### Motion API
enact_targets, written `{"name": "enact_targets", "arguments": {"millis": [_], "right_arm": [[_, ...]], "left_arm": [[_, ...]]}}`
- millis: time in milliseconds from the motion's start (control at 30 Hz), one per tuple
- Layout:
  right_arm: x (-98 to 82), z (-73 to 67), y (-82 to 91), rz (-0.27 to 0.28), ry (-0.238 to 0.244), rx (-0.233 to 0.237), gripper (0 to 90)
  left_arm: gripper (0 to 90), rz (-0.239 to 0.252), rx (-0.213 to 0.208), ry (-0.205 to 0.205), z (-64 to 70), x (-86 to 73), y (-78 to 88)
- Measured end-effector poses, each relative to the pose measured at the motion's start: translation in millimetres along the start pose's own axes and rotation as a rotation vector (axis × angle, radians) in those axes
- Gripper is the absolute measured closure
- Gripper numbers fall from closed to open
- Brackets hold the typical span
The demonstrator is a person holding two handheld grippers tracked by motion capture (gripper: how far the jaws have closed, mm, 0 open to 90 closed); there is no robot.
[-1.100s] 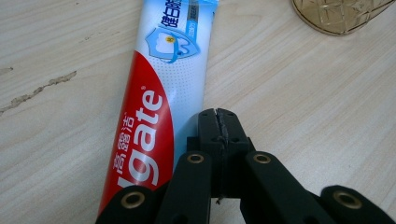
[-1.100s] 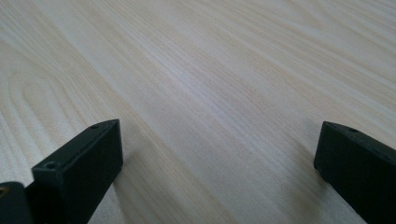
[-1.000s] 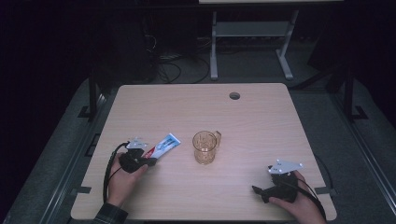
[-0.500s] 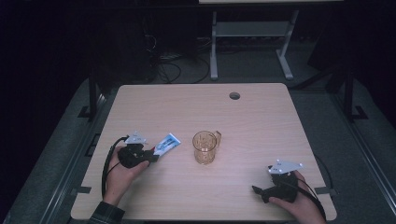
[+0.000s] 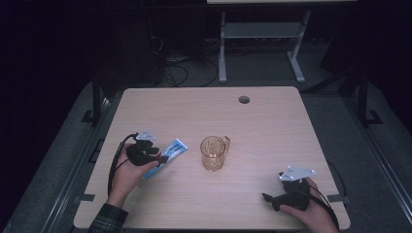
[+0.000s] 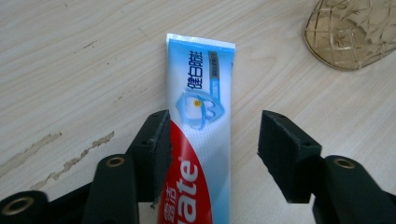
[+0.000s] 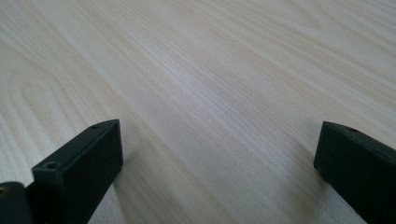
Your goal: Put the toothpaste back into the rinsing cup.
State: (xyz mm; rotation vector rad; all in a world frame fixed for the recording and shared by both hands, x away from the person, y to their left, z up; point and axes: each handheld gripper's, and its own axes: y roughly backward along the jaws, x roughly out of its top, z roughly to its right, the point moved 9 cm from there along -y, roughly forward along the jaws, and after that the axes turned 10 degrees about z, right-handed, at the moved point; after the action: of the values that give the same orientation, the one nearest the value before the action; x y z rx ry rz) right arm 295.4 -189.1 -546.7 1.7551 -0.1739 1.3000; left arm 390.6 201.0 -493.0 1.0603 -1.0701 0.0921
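A blue, white and red toothpaste tube (image 5: 171, 150) (image 6: 201, 107) lies flat on the wooden table (image 5: 262, 126), left of centre. My left gripper (image 5: 160, 156) (image 6: 215, 135) straddles its red end. Its jaws have just been opening: the left pad stands at the tube's edge and the right pad stands clear of it, so nothing is gripped. An amber patterned glass mug (image 5: 213, 153) (image 6: 350, 32) stands upright just right of the tube's far end. My right gripper (image 5: 268, 199) (image 7: 215, 149) rests near the front right corner, jaws wide open over bare wood.
A round cable hole (image 5: 244, 99) sits near the table's far edge. A metal stand (image 5: 262, 34) and cables are on the dark floor behind the table. A scuffed patch of wood (image 6: 70, 158) lies beside the left gripper.
The left jaws have opened off the toothpaste tube, which now lies on the table, and the left hand has shifted slightly. The right hand has kept still.
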Motion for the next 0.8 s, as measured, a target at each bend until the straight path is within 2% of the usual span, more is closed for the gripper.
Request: {"name": "enact_targets", "arguments": {"millis": [433,800], "right_arm": [[0.1,0.1,-0.1,0.0,-0.001,-0.001,0.5],[0.1,0.3,-0.1,0.0,-0.002,-0.002,0.5]], "left_arm": [[39.1,-0.044,0.004,-0.043,-5.7,18.7,-20.8],[37.8,-0.098,0.006,-0.081,-5.6,24.6,-42.2]]}}
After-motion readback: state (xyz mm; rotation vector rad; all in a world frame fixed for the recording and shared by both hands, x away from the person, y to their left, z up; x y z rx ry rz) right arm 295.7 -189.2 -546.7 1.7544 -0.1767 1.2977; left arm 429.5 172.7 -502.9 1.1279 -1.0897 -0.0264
